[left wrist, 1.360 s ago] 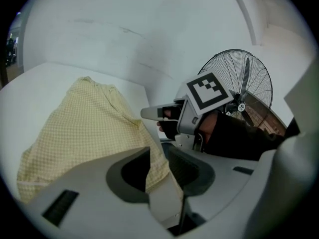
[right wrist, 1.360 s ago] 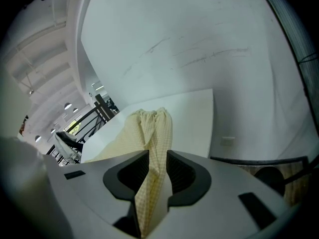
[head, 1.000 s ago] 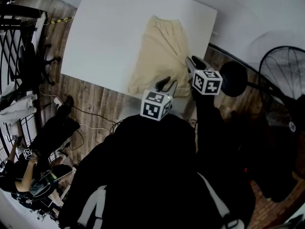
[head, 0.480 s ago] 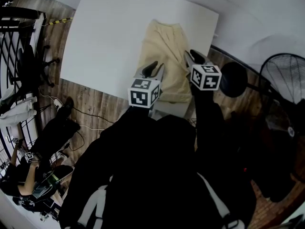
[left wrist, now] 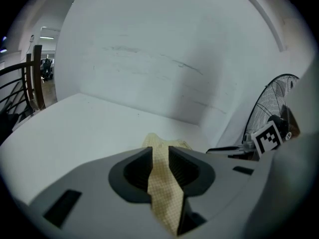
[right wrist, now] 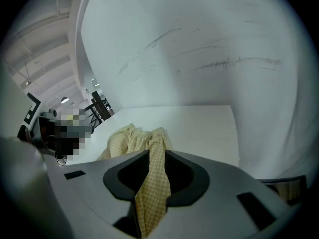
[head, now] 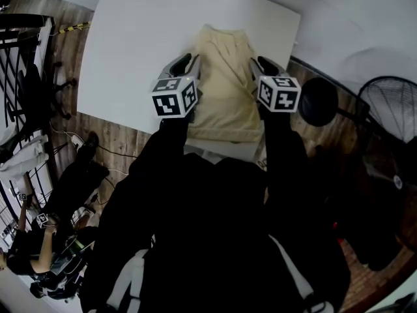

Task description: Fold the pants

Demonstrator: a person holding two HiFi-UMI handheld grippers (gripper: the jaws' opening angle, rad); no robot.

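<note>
White table [head: 130, 51] over wood floor [head: 124, 142]. left gripper [head: 184, 62] sits at the left side of the pants [head: 225, 96], jaws closed down on a strip of the yellow cloth; the left gripper view shows it pinched between them and running on to the bunched far end. pants lie on the table's right half, from near the far edge down to the near edge, far end rumpled. right gripper [head: 263, 64] is on the pants' right side, level with the left one, jaws likewise clamped on cloth per the right gripper view. fan [head: 389, 106] stands past the table's right edge, out of play. Step, as I read it: first fold, both sides gripped and held up, cloth not yet laid over. Can't tell exactly which part of each side is held. Next move likely needs both grippers travelling together toward the far edge, kept level so the ends meet squarely, then letting go
</note>
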